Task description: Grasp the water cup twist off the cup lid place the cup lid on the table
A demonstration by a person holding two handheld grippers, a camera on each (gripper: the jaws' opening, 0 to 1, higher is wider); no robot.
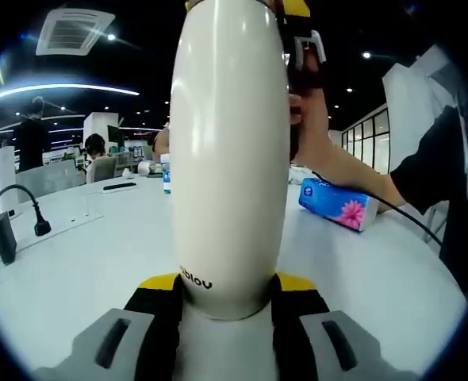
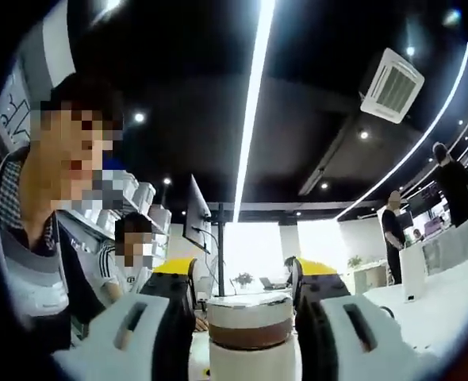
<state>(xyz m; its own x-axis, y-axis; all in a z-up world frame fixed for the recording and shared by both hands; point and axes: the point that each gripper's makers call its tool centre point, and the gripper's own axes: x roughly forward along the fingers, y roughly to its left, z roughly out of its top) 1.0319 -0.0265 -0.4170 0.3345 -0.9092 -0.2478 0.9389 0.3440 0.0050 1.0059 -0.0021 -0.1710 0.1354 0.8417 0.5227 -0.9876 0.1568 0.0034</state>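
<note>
Water cup (image 1: 230, 151) stood clamped by its lower body between the yellow-tipped jaws of the left gripper (image 1: 228, 290), held up off the white table (image 1: 83, 254), its long axis running straight away from that gripper's camera toward the top of the left gripper view. At the cup's far end, the right gripper (image 1: 304, 55) and the hand (image 1: 317, 131) carrying it sat against the upper side of the cup. In the right gripper view, the cup lid (image 2: 250, 317), white with a brown band beneath it, lay squarely between the jaws of the right gripper (image 2: 244, 298), which stood narrow and close on both sides; whether they truly pressed the lid could not be told. The lid looked still seated on the cup. Judging by this, the twist would turn about the cup's long axis, the left gripper bracing the body while the right, nearer the lid, turned it.
</note>
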